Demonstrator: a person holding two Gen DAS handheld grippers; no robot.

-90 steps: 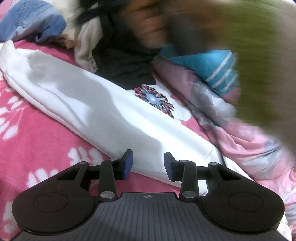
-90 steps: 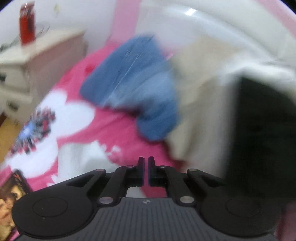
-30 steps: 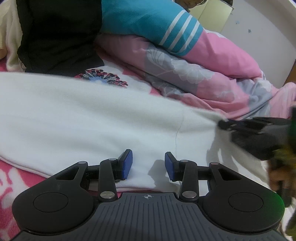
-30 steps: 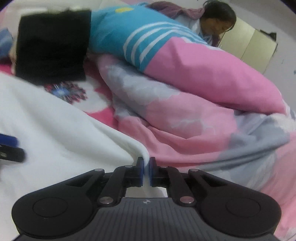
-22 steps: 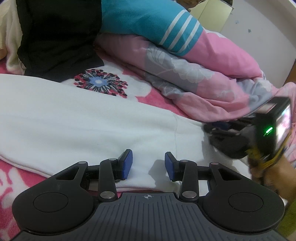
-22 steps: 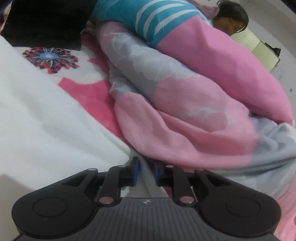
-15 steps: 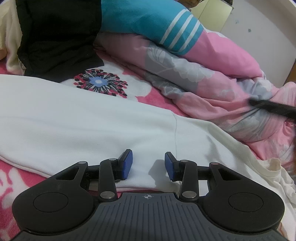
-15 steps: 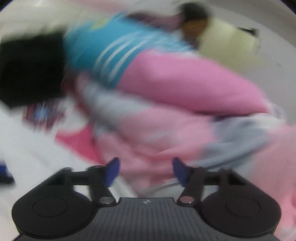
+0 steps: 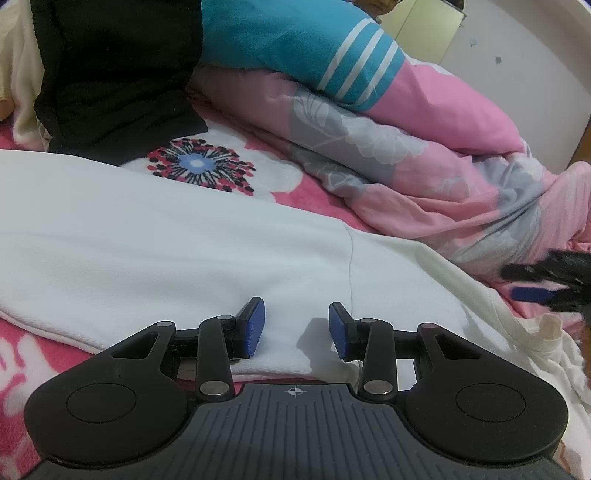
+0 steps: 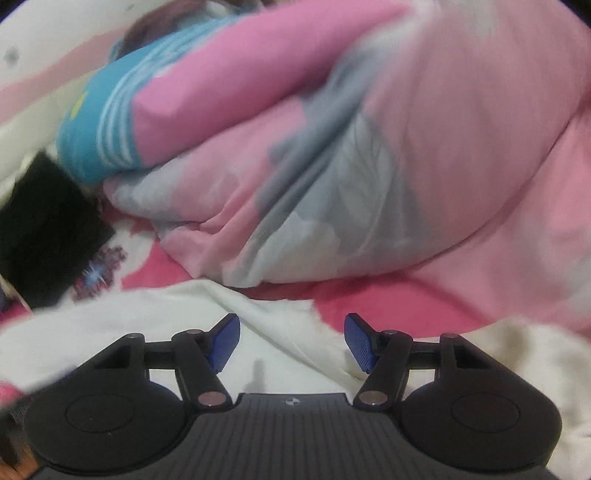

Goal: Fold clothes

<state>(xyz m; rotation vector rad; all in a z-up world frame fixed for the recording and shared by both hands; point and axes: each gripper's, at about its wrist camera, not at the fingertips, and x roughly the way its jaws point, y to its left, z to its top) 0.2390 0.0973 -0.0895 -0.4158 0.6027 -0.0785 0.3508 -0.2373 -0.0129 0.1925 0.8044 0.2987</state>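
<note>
A white garment (image 9: pixel 177 236) lies spread across the pink flowered bedspread (image 9: pixel 33 362), its seam running down the middle in the left wrist view. My left gripper (image 9: pixel 296 325) hovers open just above the garment's near hem, nothing between its blue pads. At the far right of that view my right gripper (image 9: pixel 532 282) shows as a dark blur beside the garment's crumpled cream neck end (image 9: pixel 546 328). The right wrist view has the right gripper (image 10: pixel 291 341) wide open over a wrinkled fold of the white garment (image 10: pixel 280 332), holding nothing.
A bunched pink and grey quilt (image 9: pixel 424 155) lies right behind the garment. On it rests a teal piece with white stripes (image 9: pixel 295 48). A black garment (image 9: pixel 110 77) and cream cloth (image 9: pixel 22 85) are piled at the back left. Pale wall and cabinet doors (image 9: pixel 424 26) stand beyond.
My right gripper was shut on the white garment's edge, then let go and opened wide. It swung right and back toward the neck end. The left gripper stayed still and open.
</note>
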